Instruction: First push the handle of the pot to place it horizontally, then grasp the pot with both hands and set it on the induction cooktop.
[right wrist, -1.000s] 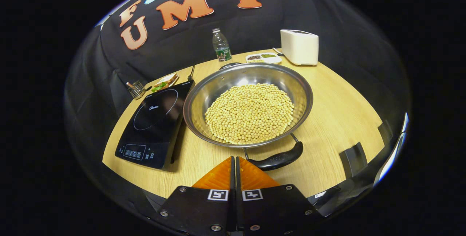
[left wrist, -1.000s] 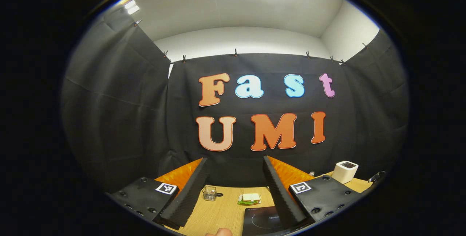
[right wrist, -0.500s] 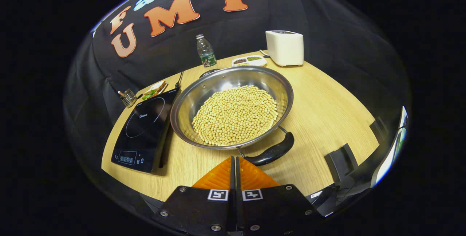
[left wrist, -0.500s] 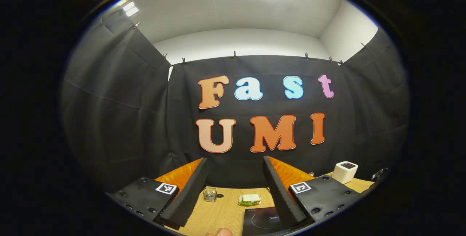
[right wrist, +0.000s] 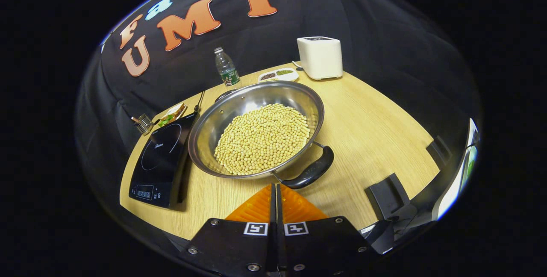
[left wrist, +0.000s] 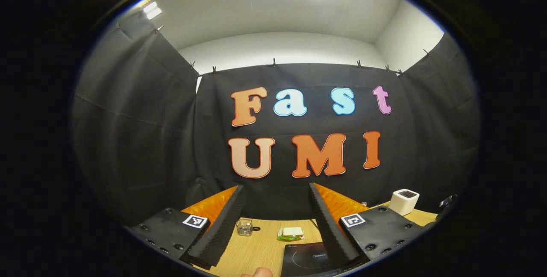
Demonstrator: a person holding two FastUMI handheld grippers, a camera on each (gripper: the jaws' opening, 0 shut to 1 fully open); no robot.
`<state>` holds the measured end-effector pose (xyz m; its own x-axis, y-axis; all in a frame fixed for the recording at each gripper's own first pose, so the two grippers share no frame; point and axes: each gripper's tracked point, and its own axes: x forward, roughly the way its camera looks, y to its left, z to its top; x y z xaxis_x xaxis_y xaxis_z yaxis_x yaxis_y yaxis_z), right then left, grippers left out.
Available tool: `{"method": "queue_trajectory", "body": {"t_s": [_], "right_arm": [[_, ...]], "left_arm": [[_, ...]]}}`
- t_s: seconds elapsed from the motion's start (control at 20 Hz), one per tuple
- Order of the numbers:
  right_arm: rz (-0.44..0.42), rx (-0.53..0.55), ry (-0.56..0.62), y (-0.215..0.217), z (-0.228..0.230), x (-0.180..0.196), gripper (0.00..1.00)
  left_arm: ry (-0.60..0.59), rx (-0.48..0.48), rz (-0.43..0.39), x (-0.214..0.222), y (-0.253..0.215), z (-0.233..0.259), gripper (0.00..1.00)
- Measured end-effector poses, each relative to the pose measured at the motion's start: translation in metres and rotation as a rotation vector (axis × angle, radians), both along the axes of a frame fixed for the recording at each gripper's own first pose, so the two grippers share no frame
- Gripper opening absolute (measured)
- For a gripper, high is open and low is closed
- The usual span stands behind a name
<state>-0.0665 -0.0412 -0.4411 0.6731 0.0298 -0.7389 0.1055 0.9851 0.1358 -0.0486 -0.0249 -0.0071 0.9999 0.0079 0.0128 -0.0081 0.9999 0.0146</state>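
A wide steel pot (right wrist: 222, 114) full of pale beans sits mid-table in the right gripper view. Its near black handle (right wrist: 310, 172) points to the lower right; a far handle (right wrist: 225, 94) peeks over the back rim. The black induction cooktop (right wrist: 160, 159) lies just left of the pot. My right gripper (right wrist: 274, 186) is shut and empty, its tips just below the near handle, apart from it. In the left gripper view, my left gripper (left wrist: 273, 191) is open and empty, held high and facing the wall, with the cooktop (left wrist: 305, 257) below it.
A water bottle (right wrist: 226, 67), a compartment dish (right wrist: 273, 75) and a white toaster (right wrist: 320, 57) stand at the table's back. A sandwich (right wrist: 171, 114) and a small wire rack (right wrist: 142, 124) sit behind the cooktop. Black brackets (right wrist: 386, 189) sit at the right edge.
In the right gripper view the pot and table have slid leftward, and the near handle now points more to the right of the tips. The left gripper has barely moved.
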Motion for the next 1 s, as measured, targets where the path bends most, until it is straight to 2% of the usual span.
{"method": "queue_trajectory", "body": {"t_s": [0.5, 1.0], "right_arm": [[-0.079, -0.035, -0.004, -0.041, -0.002, 0.009, 0.00], [-0.131, -0.018, -0.011, -0.060, -0.005, 0.025, 0.00]], "left_arm": [[0.018, 0.000, -0.014, 0.010, -0.015, -0.005, 0.97], [0.028, 0.014, -0.025, 0.023, -0.028, -0.009, 0.97]]}}
